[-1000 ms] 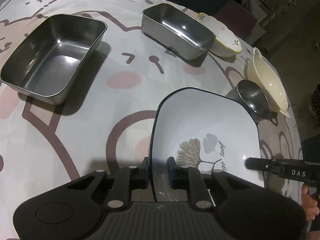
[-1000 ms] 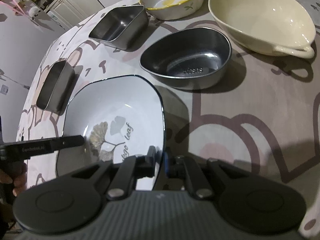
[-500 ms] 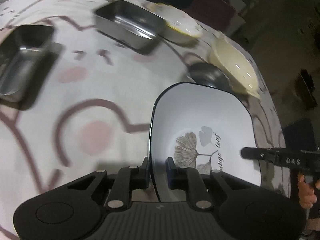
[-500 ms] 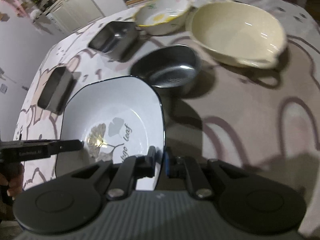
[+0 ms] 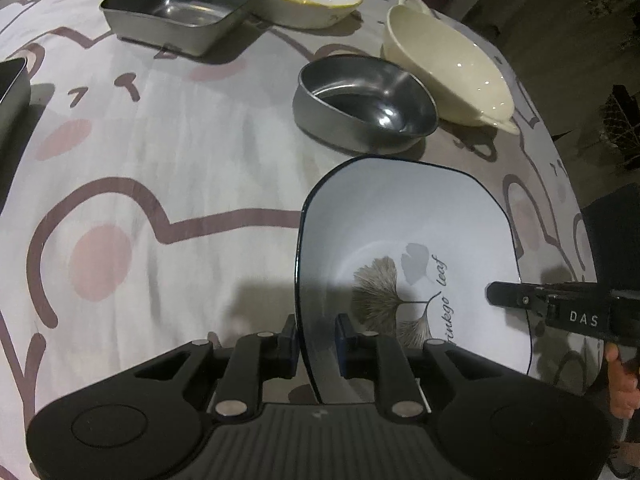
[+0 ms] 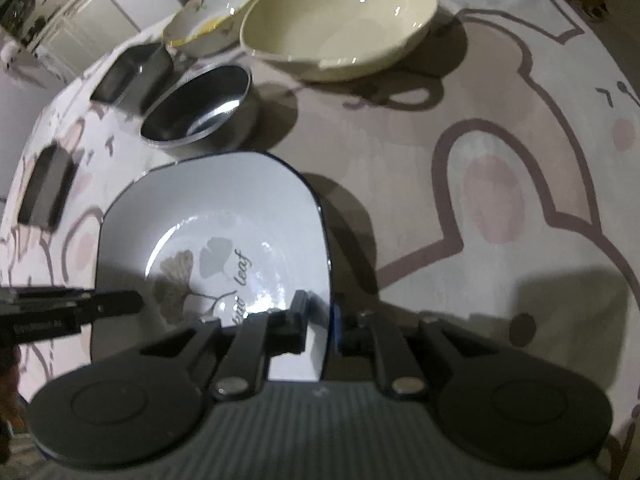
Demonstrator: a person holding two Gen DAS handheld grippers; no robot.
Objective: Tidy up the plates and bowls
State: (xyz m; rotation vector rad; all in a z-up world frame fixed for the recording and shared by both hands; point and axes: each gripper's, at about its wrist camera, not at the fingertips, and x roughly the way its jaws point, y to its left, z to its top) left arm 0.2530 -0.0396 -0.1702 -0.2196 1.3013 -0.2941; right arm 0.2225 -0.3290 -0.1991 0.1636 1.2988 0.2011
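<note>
Desk [image 5: 180, 168] wide under patterned cloth. Square plate [image 5: 400, 240] held above it, steel bowl [image 5: 360, 100] just beyond. Left tongs [image 5: 316, 340] clamp its left rim, right tongs [image 6: 318, 320] the right. Right jaws just eased slightly; rim between. Risk: plate slips, strikes bowl.

a home dining spot: cartoon tablecloth [image 5: 180, 152], white cabinets [image 6: 80, 28] behind.
</note>
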